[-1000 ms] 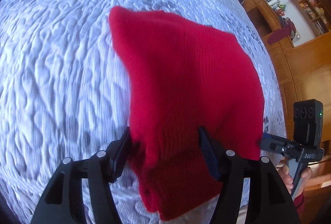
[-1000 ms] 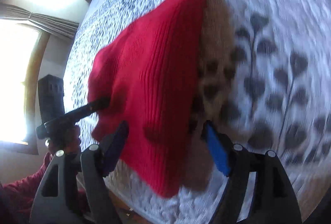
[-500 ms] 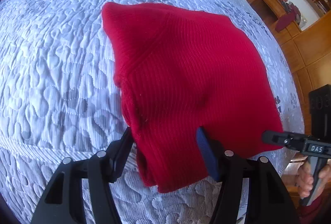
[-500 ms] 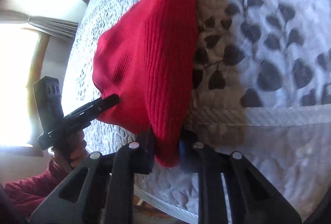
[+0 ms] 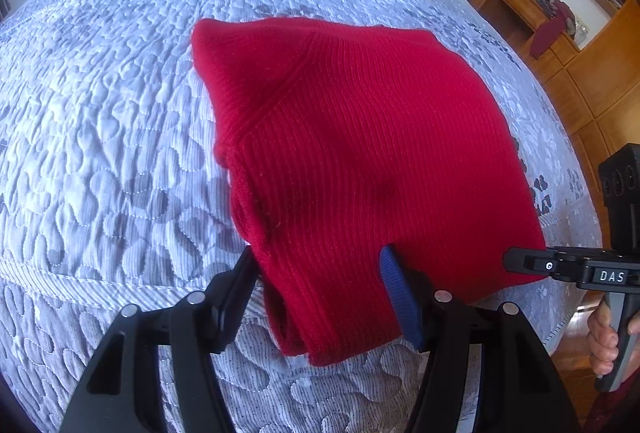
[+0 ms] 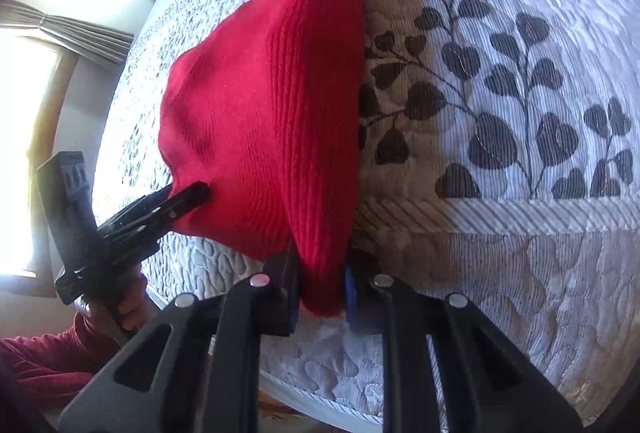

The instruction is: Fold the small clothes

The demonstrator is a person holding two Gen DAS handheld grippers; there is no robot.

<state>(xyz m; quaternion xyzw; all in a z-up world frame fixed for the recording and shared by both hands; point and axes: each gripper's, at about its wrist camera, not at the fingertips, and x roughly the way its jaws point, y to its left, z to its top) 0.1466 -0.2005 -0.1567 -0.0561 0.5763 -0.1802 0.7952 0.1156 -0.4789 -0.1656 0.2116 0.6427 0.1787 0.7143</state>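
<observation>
On the quilted bedspread [image 5: 100,137], near the bed's edge, lies a folded red knit garment [image 5: 360,161], its near corners lifted off the cover. The right gripper [image 6: 320,297] has just been closing and its jaws now pinch the garment's near right corner. The left gripper [image 5: 320,293] has its jaws set fairly wide around the thick left corner; whether they press it I cannot tell
</observation>
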